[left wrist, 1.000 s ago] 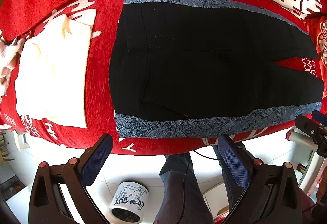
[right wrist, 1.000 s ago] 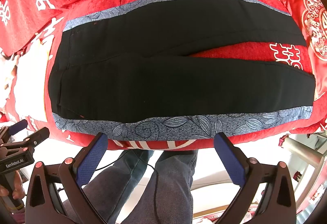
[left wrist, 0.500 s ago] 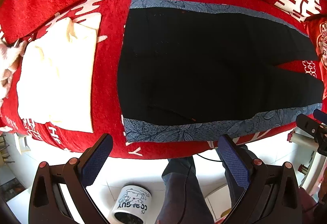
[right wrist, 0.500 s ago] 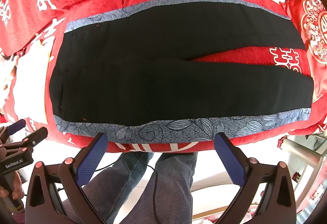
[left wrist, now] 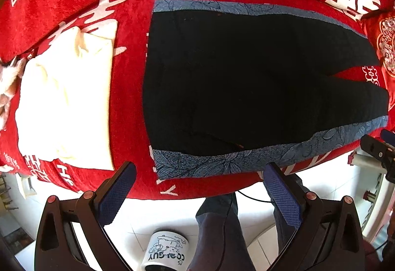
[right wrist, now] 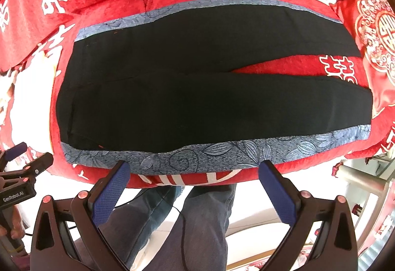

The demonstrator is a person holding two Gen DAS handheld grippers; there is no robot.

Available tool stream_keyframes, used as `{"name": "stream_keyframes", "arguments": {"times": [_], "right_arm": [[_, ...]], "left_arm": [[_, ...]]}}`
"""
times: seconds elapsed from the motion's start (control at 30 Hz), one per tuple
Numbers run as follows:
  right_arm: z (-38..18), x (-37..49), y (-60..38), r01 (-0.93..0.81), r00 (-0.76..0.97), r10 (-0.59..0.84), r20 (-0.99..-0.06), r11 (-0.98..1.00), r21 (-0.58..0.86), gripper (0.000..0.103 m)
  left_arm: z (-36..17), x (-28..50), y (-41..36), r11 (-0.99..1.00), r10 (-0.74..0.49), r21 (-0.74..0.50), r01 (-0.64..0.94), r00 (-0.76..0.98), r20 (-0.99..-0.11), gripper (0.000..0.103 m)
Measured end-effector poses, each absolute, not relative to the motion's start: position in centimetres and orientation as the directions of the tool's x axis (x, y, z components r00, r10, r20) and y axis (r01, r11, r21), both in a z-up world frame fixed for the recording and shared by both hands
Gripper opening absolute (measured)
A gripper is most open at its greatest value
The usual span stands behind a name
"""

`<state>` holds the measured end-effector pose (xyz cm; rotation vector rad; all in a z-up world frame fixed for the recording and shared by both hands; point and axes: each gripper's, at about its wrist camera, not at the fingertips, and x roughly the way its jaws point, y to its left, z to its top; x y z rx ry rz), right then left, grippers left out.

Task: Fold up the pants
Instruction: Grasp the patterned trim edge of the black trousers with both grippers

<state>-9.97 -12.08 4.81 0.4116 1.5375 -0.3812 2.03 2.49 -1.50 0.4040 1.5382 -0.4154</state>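
On the red bedspread [left wrist: 128, 103], I see a folded cream garment [left wrist: 64, 98] at left, then the black pants [left wrist: 246, 88] lying flat, unfolded. My left gripper [left wrist: 197, 187] and right gripper [right wrist: 195, 184] hover wide apart, empty.

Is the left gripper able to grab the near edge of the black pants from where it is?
Probably yes. The left gripper is open and empty, and nothing lies between it and the pants.
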Motion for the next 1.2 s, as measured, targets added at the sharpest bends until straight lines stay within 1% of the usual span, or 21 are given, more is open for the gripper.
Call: {"name": "stream_keyframes", "arguments": {"times": [0.2,0.4,0.53,0.6,0.67,0.73,0.77,0.8,0.87,1.1,1.2], "right_arm": [[4.2,-10.6,-13.0,0.535,0.043,0.085,-0.995,0.84,0.095,0.103],[3.0,-11.2,-13.6,0.528,0.126,0.247,-0.961,0.803,0.276,0.103],[0.6,-11.7,-13.6,0.501,0.176,0.4,-0.9,0.75,0.431,0.103],[-1.1,-12.4,-13.4,0.497,0.211,0.487,-0.847,0.693,0.522,0.103],[-2.6,-12.9,-12.9,0.5,0.232,0.549,-0.803,0.641,0.582,0.103],[-4.4,-13.7,-12.4,0.499,0.25,0.604,-0.756,0.589,0.636,0.102],[-5.3,-14.2,-12.0,0.498,0.254,0.623,-0.739,0.571,0.653,0.097],[-6.3,-14.7,-11.6,0.501,0.253,0.638,-0.728,0.557,0.662,0.086],[-7.9,-15.6,-11.1,0.508,0.259,0.669,-0.696,0.519,0.688,0.075],[-12.3,-16.0,-10.9,0.483,0.385,0.715,-0.584,0.383,0.787,0.075],[-13.3,-15.1,-10.3,0.455,0.393,0.736,-0.552,0.366,0.812,0.075]], "left_arm": [[-2.9,1.7,2.6,0.877,-0.008,-0.017,0.479,-0.022,-1.0,0.103],[-3.9,1.0,2.6,0.913,-0.064,-0.064,0.403,-0.014,-0.998,0.103],[-5.0,0.3,3.4,0.947,-0.124,-0.115,0.3,0.012,-0.992,0.103],[-6.1,-0.1,3.9,0.955,-0.153,-0.145,0.258,0.012,-0.988,0.103],[-7.1,-0.6,4.4,0.961,-0.175,-0.168,0.218,0.016,-0.984,0.103],[-7.9,-1.0,5.1,0.956,-0.238,-0.232,0.177,0.01,-0.971,0.103],[-8.3,-1.2,5.4,0.95,-0.275,-0.27,0.155,0.01,-0.962,0.103],[-8.5,-1.5,5.7,0.945,-0.301,-0.297,0.139,0.011,-0.953,0.103],[-9.0,-1.9,6.2,0.931,-0.35,-0.346,0.119,0.009,-0.937,0.103],[-10.0,-2.9,7.8,0.9,-0.428,-0.424,0.102,0.021,-0.904,0.103],[-10.1,-2.9,8.6,0.886,-0.459,-0.455,0.089,0.021,-0.888,0.103]]}}
